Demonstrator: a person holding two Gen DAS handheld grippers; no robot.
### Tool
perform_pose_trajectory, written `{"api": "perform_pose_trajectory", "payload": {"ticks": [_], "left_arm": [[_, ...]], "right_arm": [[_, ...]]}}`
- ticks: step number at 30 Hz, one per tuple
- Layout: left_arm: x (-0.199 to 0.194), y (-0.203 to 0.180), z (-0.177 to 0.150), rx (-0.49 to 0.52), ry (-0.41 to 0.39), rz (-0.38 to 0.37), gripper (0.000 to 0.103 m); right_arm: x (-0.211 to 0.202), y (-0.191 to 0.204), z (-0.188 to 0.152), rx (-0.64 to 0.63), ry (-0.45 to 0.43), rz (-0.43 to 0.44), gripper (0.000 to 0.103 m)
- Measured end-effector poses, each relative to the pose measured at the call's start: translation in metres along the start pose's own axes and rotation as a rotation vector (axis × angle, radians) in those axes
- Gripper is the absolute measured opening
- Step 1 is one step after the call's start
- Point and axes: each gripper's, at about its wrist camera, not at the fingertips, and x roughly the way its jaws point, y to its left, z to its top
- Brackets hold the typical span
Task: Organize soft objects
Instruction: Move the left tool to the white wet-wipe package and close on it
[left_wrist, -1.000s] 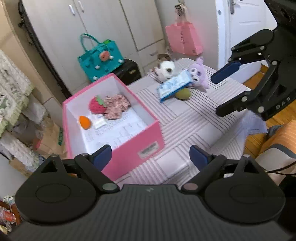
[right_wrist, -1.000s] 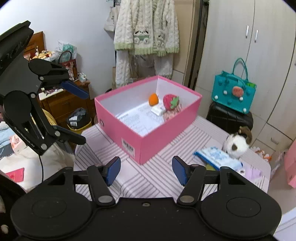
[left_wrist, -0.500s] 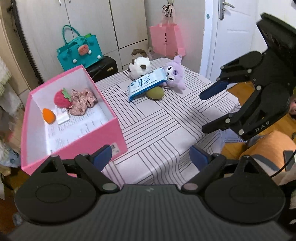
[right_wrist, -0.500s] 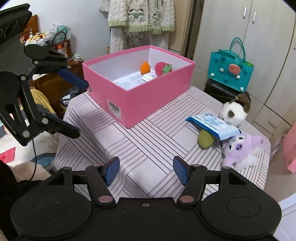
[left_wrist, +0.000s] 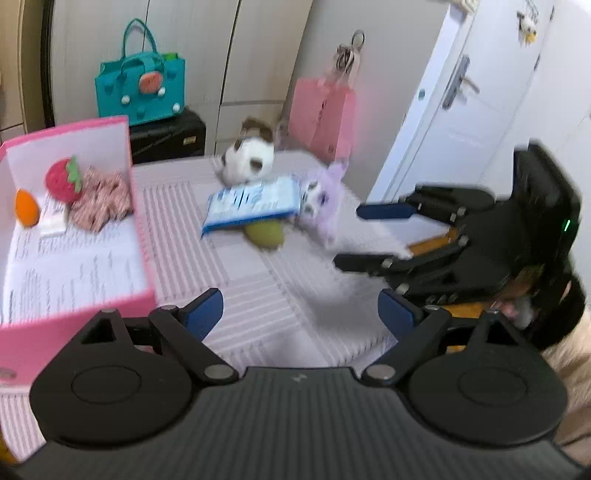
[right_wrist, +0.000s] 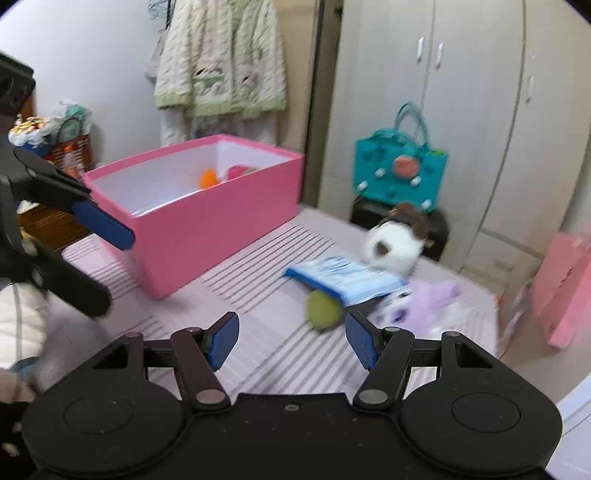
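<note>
so, starting at my left: the pink box (left_wrist: 142, 236) sits on the striped tablecloth (left_wrist: 266, 295), open at the top, with printed paper lining its floor. inside it, toward the far end, lie an orange soft piece (left_wrist: 26, 207), a small white packet (left_wrist: 54, 220), a red strawberry plush (left_wrist: 63, 179) and a patterned pink fabric bundle (left_wrist: 102, 199), the last two touching each other.

my left gripper (left_wrist: 300, 313) hangs above the cloth just beside the box's near corner, jaws spread wide and nothing between the blue pads.

further right, in a loose cluster toward the far side of the table, well apart from the box: a white and brown plush (left_wrist: 246, 159) at the back, a blue and white packet (left_wrist: 255, 201) lying tilted across a green soft ball (left_wrist: 266, 235) (the ball peeks out from under its near edge), and a purple plush (left_wrist: 322, 201) touching the packet's right end. all of it is blurred, so finer detail i cannot tell.

my right gripper (right_wrist: 291, 336) hovers near that cluster, also released, pads apart and empty; from its own camera the green ball sits just beyond the gap between them, not touching either pad.

behind the table a teal handbag (left_wrist: 142, 88) stands on a black case (left_wrist: 168, 134), and a pink bag (left_wrist: 325, 114) hangs by the white door (left_wrist: 476, 107).
</note>
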Motion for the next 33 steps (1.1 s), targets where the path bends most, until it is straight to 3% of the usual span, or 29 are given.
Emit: {"api": "perform_pose_trajectory", "payload": {"ticks": [8, 17, 26, 30, 33], "left_arm": [[0.049, 0.001, 0.035, -0.055, -0.044, -0.004, 0.088], [0.11, 0.019, 0.06, -0.101, -0.025, 0.127, 0.088], [0.155, 0.05, 0.069, -0.256, 0.027, 0.099, 0.083], [0.162, 0.058, 0.065, -0.289, 0.015, 0.11, 0.083], [0.166, 0.059, 0.063, -0.282, 0.015, 0.122, 0.072]], "right_arm": [[0.031, -0.031, -0.005, 0.175, -0.014, 0.011, 0.069], [0.059, -0.032, 0.001, 0.21, -0.006, -0.043, 0.071], [0.085, -0.049, -0.001, 0.374, 0.008, -0.02, 0.071], [0.092, -0.049, 0.001, 0.403, -0.001, -0.014, 0.071], [0.101, -0.048, 0.003, 0.409, 0.014, -0.053, 0.071]]}}
